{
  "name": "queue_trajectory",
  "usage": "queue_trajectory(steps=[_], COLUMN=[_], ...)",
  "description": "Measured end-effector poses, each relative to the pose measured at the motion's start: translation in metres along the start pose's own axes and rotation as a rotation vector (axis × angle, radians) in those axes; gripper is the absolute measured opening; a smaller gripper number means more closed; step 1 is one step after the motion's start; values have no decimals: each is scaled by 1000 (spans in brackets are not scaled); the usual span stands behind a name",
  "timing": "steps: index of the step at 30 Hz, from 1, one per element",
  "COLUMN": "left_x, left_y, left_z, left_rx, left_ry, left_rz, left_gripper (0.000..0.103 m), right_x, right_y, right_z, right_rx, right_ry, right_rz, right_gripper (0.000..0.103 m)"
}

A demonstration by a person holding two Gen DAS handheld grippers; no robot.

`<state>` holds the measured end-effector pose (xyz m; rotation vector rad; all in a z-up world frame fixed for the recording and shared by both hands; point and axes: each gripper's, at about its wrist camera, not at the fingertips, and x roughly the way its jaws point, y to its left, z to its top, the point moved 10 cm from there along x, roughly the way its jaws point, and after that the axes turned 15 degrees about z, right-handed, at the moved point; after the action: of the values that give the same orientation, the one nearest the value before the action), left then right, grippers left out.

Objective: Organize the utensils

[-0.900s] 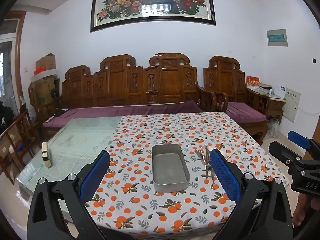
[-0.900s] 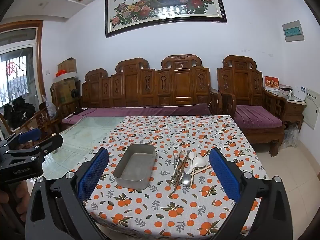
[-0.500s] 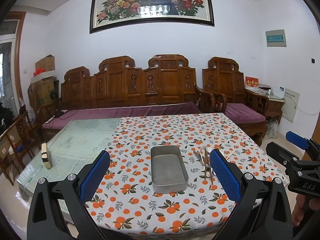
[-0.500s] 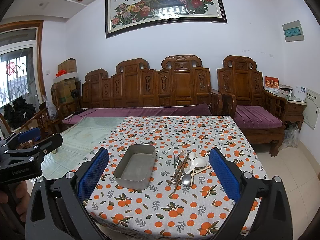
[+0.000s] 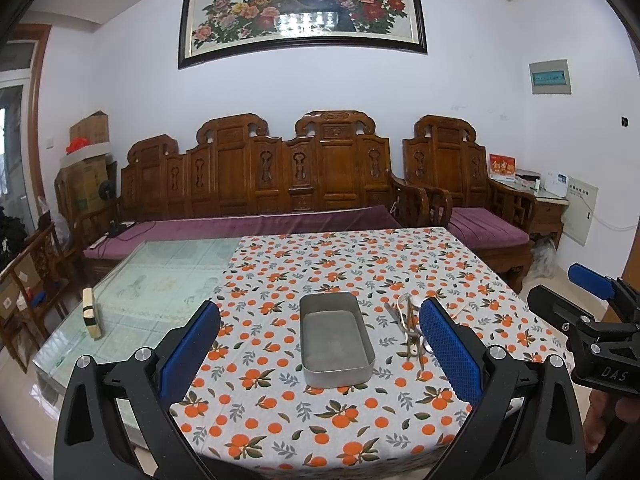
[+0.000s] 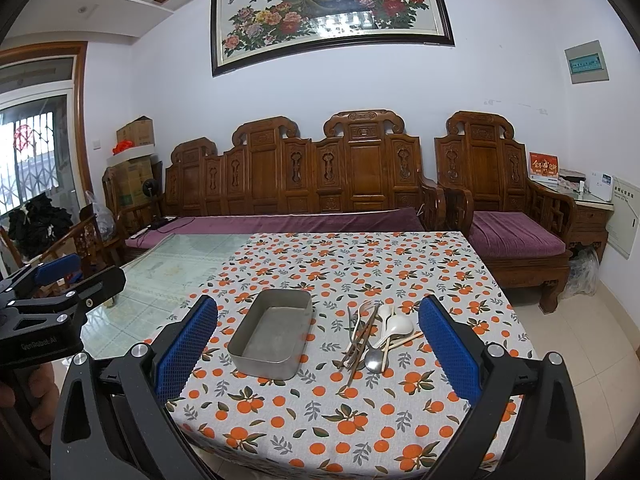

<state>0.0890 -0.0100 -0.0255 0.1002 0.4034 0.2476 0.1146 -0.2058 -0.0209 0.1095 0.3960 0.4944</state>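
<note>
Metal, shallow and holding nothing, the tin point(image 5: 335, 340) is sitting on the orange-print cloth point(image 6: 360, 264) of the bench, ahead of the left tool point(image 5: 320, 344) — pads spread wide. Ahead of the right tool point(image 6: 318, 344), equally wide apart, the utensils point(image 6: 374, 334) are lying heaped — just right of the tin.

White letters "DAS" stand on the black body of the right gripper point(image 5: 592, 308) seen from the left wrist, and faint lettering, roughly "GenRobot.AI", stands on the left gripper point(image 6: 52, 280) body; the painting's point(image 6: 332, 12) characters and red box point(image 6: 543, 166) print are unreadable.
</note>
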Motion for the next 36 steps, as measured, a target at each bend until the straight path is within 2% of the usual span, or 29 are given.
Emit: queue_trajectory(steps=[3, 36], left_x=[-7, -7], left_y=[-4, -3], left_z=[8, 5], left_rx=[3, 5], left_ry=[-2, -5], left_rz=[-2, -3], left_gripper=[97, 97], right_x=[0, -1], right_y=[0, 0], right_z=[0, 1], right_rx=[0, 1], right_ry=[0, 0], right_rz=[0, 1], right_gripper=[101, 100])
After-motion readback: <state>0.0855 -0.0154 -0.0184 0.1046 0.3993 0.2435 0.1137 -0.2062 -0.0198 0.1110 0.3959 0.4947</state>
